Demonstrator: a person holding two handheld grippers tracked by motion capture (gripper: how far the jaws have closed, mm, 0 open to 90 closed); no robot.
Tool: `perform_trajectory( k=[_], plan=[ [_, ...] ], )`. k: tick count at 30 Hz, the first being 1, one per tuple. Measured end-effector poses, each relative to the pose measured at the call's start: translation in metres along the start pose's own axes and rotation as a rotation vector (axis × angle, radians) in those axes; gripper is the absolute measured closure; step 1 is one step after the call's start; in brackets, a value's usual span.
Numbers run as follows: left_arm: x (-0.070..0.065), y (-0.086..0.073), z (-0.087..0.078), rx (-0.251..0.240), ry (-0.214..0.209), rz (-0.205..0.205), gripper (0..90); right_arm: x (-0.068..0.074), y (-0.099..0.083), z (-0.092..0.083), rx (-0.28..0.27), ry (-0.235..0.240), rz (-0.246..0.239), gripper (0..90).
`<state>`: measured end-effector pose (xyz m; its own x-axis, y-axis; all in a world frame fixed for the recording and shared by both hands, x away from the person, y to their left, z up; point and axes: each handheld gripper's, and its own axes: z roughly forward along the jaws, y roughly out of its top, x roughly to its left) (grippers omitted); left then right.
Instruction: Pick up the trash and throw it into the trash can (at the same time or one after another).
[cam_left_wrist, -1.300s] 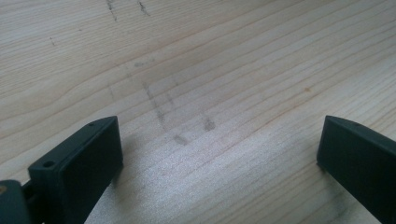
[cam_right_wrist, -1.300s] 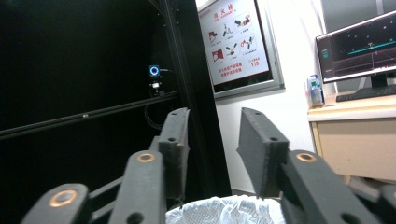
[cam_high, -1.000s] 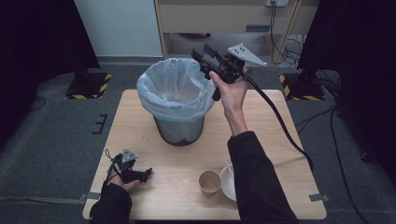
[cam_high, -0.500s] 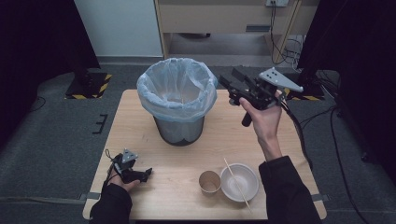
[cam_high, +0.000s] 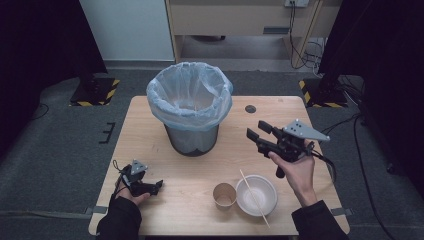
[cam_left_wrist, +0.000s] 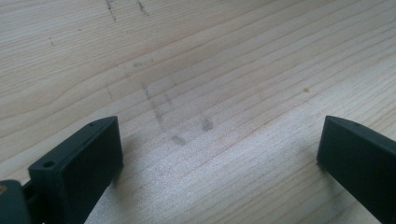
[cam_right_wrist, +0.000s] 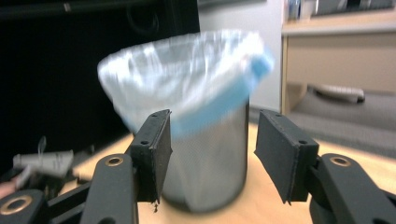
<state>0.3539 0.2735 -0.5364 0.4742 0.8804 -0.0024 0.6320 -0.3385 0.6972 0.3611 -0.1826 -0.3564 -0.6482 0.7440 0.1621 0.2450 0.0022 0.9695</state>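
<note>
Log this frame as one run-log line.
left hand-held gripper: open, low over table | right hand-held gripper: open, empty, facing bin | cup, bowl with stick: untouched

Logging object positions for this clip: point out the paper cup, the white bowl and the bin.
paper cup (cam_high: 224, 194), high view, inside its open mouth.
white bowl (cam_high: 248, 199), high view, bare inner wall.
bin (cam_high: 192, 141), high view, dark mesh side.

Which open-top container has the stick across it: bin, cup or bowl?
The white bowl at the table's near edge. A thin wooden stick lies across it, overhanging both sides. The brown paper cup beside it and the lined bin have none.
</note>
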Motion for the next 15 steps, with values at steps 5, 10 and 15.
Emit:
perform_trajectory(
  k=[5, 10, 15],
  plan=[
    [0.0, 0.0, 0.0, 0.0, 0.001, -0.001, 0.0, -0.003, -0.032, -0.009, 0.074, -0.002, 0.018, 47.6],
    [0.0, 0.0, 0.0, 0.0, 0.001, -0.001, 0.0, -0.008, -0.058, -0.015, 0.151, -0.016, 0.023, 47.9],
    [0.0, 0.0, 0.0, 0.0, 0.0, -0.001, 0.0, -0.006, -0.081, -0.019, 0.218, -0.018, 0.026, 47.8]
  ],
)
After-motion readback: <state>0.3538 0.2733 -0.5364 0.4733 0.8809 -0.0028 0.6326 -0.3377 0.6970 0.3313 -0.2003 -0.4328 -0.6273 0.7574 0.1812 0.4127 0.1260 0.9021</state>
